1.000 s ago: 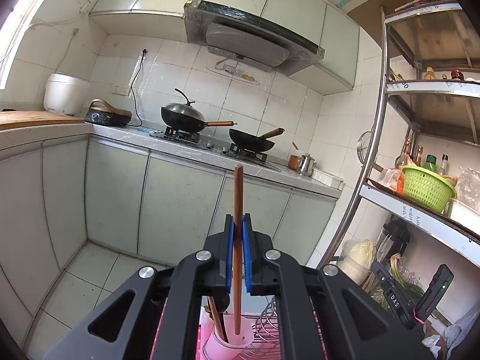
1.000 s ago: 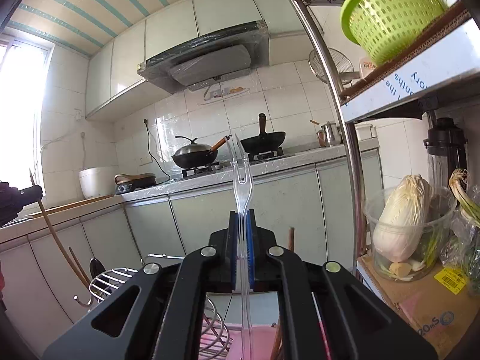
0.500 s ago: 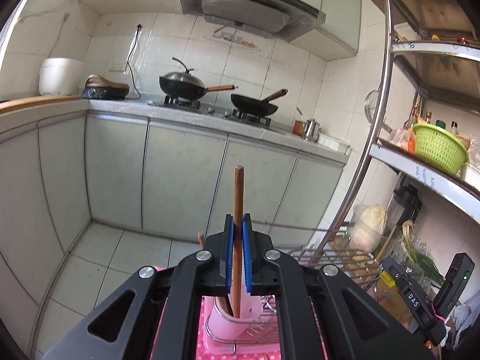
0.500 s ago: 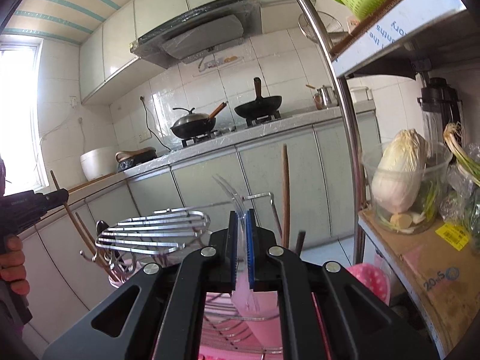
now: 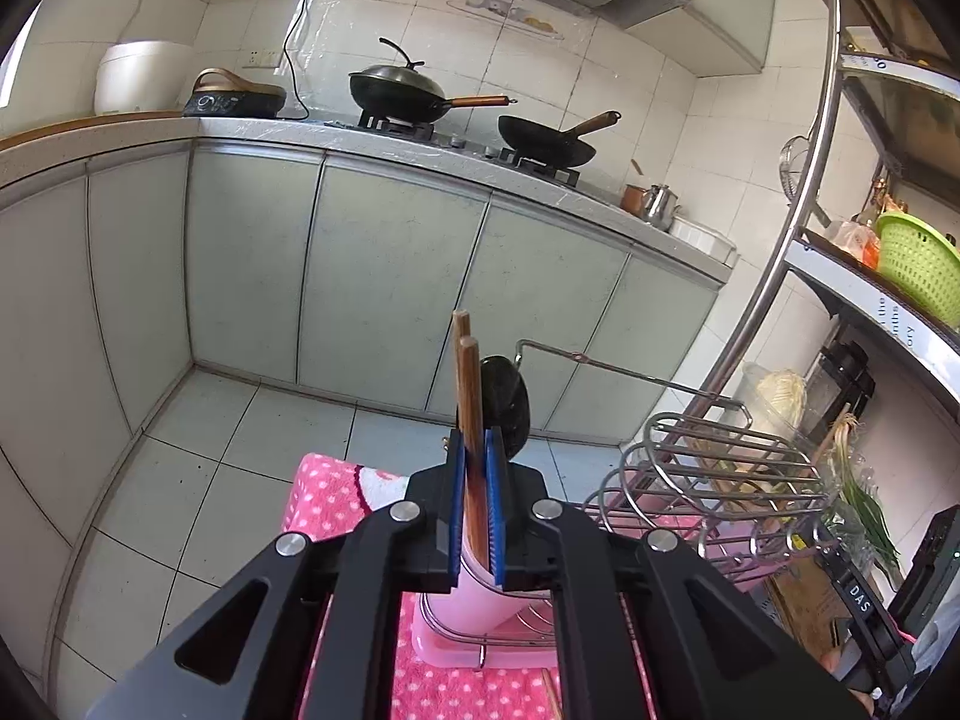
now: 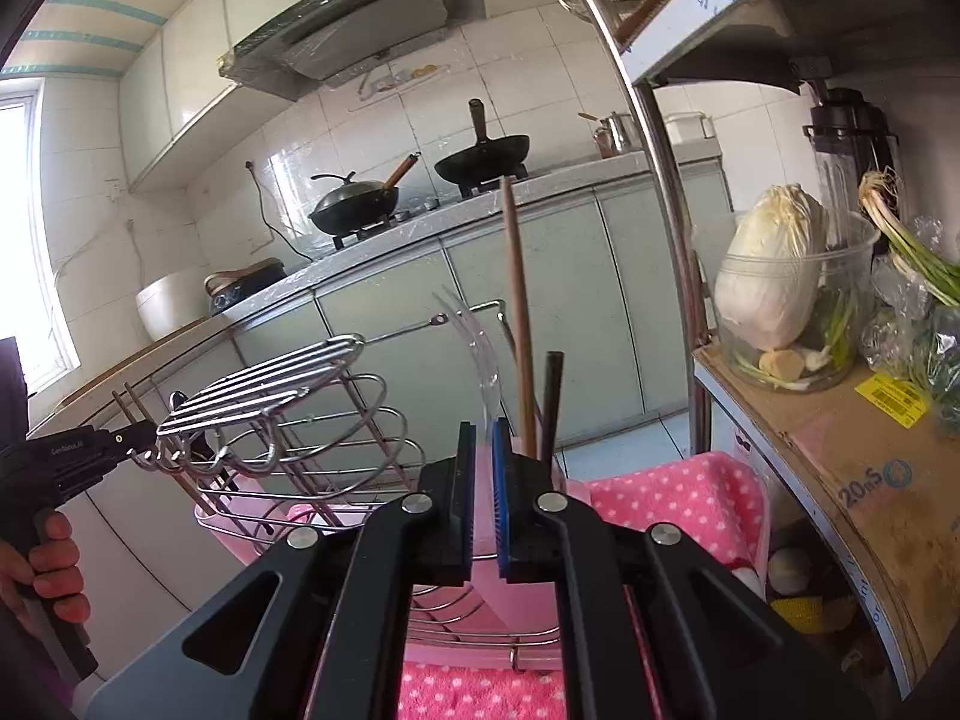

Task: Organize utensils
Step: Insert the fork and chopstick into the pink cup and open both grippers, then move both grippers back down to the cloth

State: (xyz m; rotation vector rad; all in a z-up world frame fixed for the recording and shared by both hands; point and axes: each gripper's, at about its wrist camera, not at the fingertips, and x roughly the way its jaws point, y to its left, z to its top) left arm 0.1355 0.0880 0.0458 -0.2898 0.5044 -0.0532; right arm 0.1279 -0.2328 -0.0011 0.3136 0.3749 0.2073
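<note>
i read "20 s" on the box (image 6: 864, 474) and "das" on a black device (image 5: 861, 600). my left gripper (image 5: 474, 501) points down over the pink cup (image 5: 474, 600), clamped on a chopstick (image 5: 471, 420). my right gripper (image 6: 483, 501) is slightly parted, its blue pads just beside the clear fork (image 6: 480, 348); i cannot tell if they touch it. the wire rack (image 6: 288, 384) stands to the left.
</note>
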